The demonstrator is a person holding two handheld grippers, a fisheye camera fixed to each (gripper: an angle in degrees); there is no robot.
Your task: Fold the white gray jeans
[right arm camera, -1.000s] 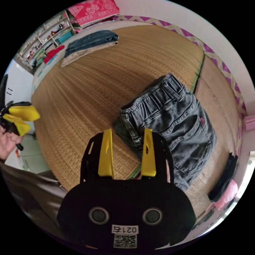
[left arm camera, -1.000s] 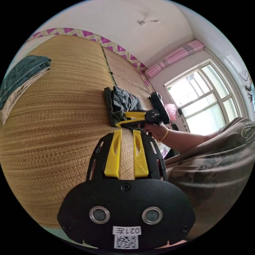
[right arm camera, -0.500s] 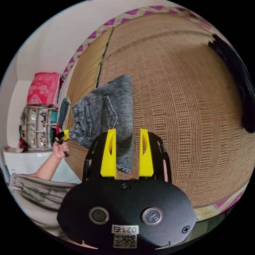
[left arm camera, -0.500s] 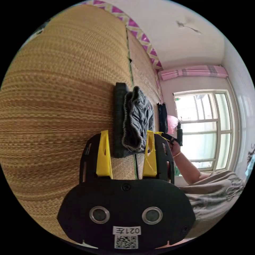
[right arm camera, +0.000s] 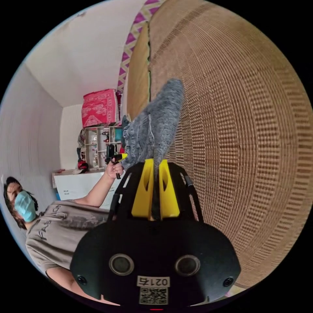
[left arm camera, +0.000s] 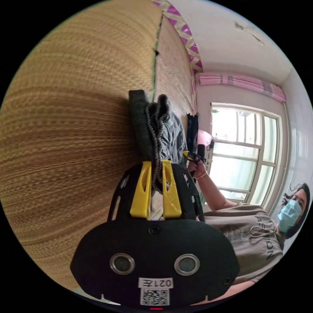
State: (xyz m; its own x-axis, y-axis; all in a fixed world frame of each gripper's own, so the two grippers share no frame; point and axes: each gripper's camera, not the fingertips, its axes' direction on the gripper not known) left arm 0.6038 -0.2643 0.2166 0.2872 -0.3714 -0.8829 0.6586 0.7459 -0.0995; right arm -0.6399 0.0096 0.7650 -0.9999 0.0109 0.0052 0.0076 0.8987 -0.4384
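Note:
The folded grey jeans [left arm camera: 163,127] lie on a woven straw mat [left arm camera: 71,124]. In the left gripper view my left gripper [left arm camera: 156,164] is shut on the waistband edge of the jeans, the fabric pinched between its yellow jaws. The right gripper [left arm camera: 191,156] appears beyond it, held in a hand at the far end of the jeans. In the right gripper view my right gripper [right arm camera: 156,164] is shut on the grey jeans [right arm camera: 159,120] at the hem end, cloth rising from between the jaws. The left gripper [right arm camera: 116,157] shows there by the waistband.
The straw mat [right arm camera: 244,114] has a green seam and a purple zigzag border. A person in a grey shirt [left arm camera: 251,234] stands beside the mat. A window [left arm camera: 244,153] with pink curtains is behind. Shelves [right arm camera: 97,143] and a red cloth bundle [right arm camera: 99,107] stand on the other side.
Both grippers have closed on the jeans: the left on the waistband edge, the right on the hem end. Both cameras dropped low to the mat and rolled.

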